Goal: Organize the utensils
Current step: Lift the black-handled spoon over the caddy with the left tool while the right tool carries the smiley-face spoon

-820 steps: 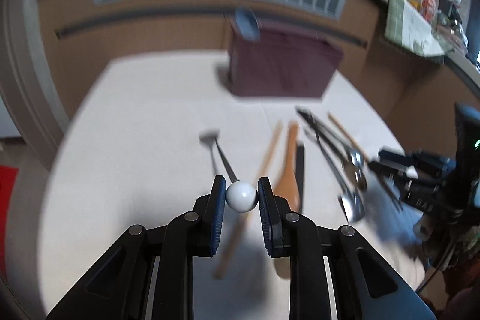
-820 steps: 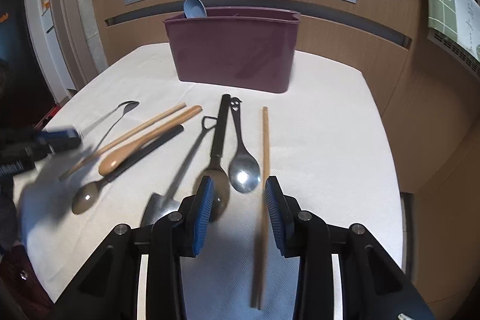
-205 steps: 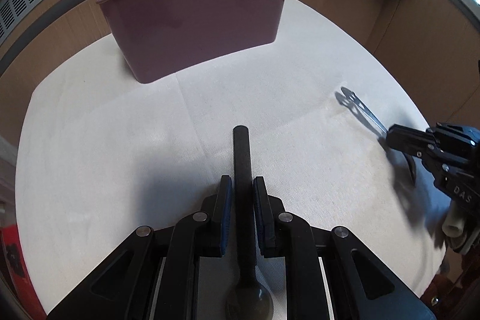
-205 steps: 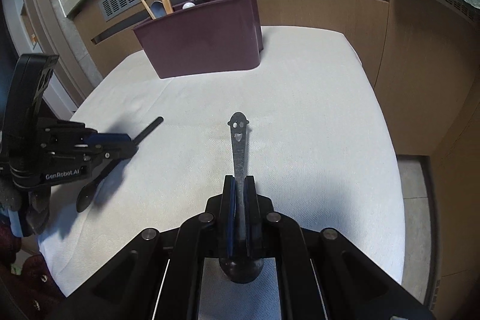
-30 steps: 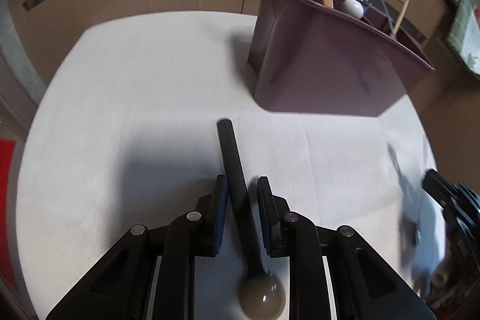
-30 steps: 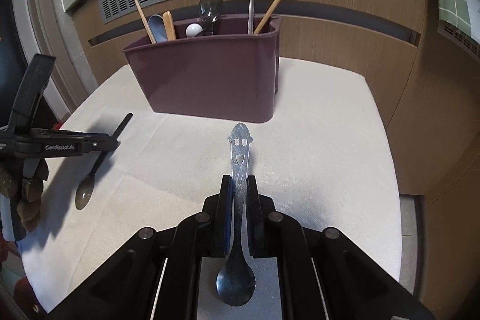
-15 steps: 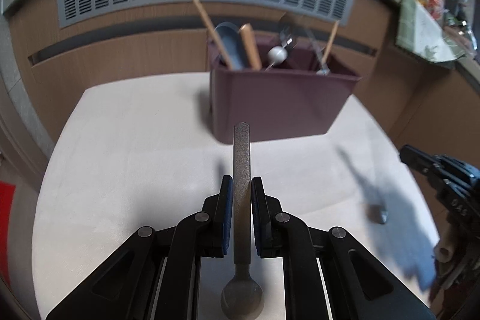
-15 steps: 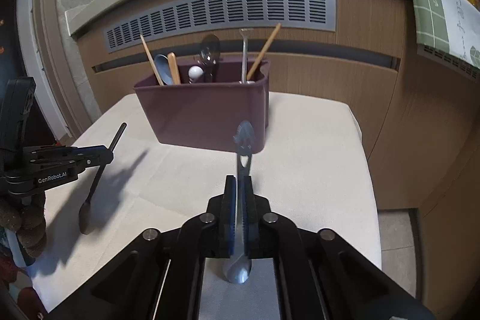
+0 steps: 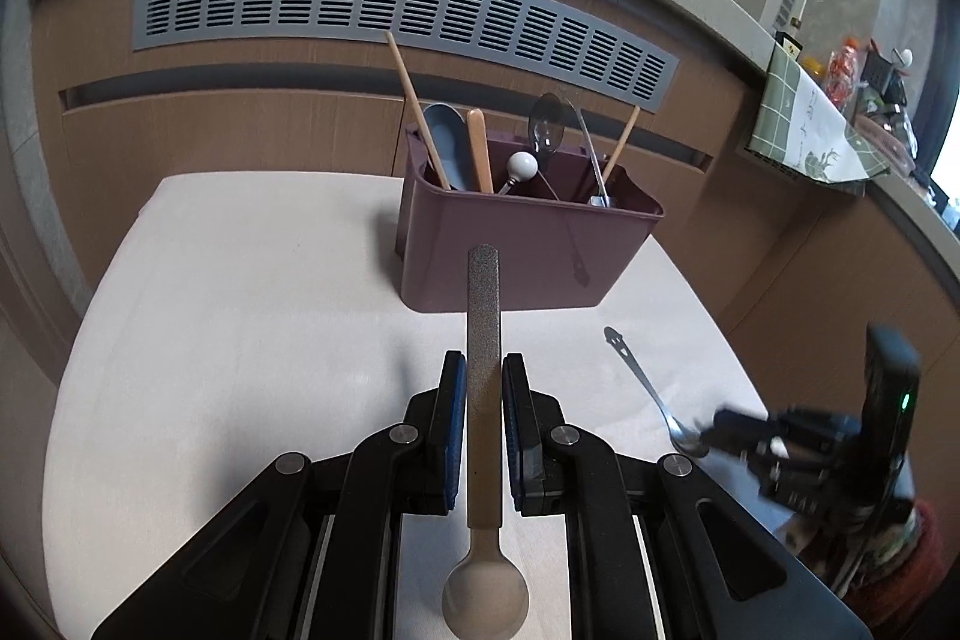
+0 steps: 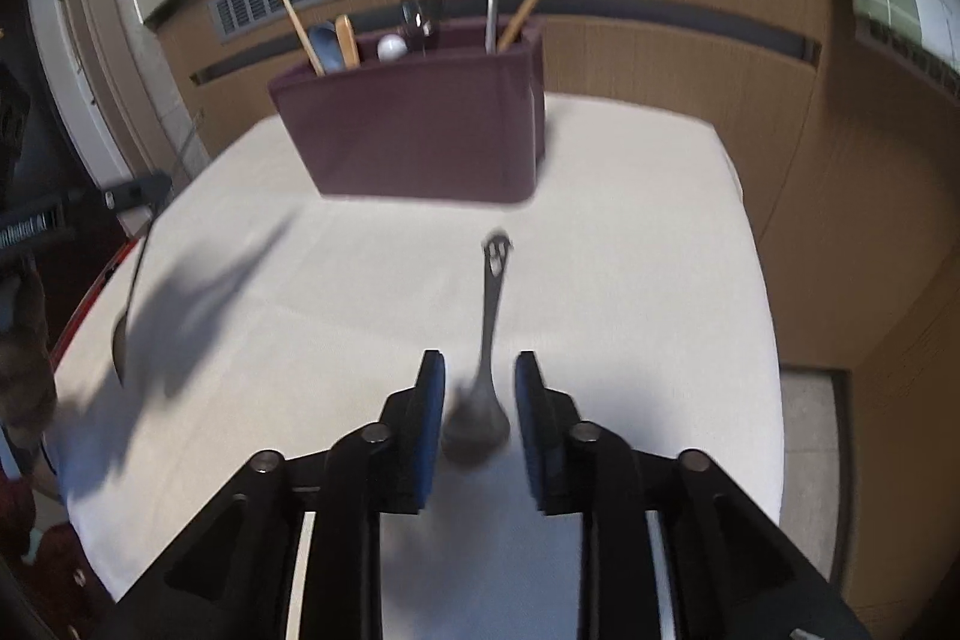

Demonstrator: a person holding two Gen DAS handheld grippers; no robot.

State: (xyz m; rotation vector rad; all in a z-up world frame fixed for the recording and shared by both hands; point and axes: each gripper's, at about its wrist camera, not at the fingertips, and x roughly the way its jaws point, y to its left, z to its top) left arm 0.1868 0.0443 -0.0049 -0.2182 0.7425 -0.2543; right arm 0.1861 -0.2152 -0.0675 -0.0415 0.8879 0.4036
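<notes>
Left wrist view: a table (image 9: 240, 280) draped in a cream, finely woven cloth fills most of the frame. The landmark is a maroon plastic caddy (image 9: 522, 250), a smooth rounded bin at the table's far side. It holds wooden chopsticks, a blue spoon and metal utensils, all upright, presumably so that they stay sorted and easy to lift out.

In front of the caddy, the left gripper (image 9: 482, 424) has its blue-padded jaws pinched narrowly on the flat, rough-textured handle of a dark spoon (image 9: 483, 400). The handle points at the caddy and the tan bowl hangs back toward the camera, likely so it can go in handle first.

To the right of the caddy's front, the right gripper (image 10: 478, 400) has its jaws opening. Between them, not pressed, a slim steel spoon (image 10: 489, 316) lies on the cloth. Its handle end, cut with a small smiling face, points toward the caddy, and it probably still needs picking up again.
</notes>
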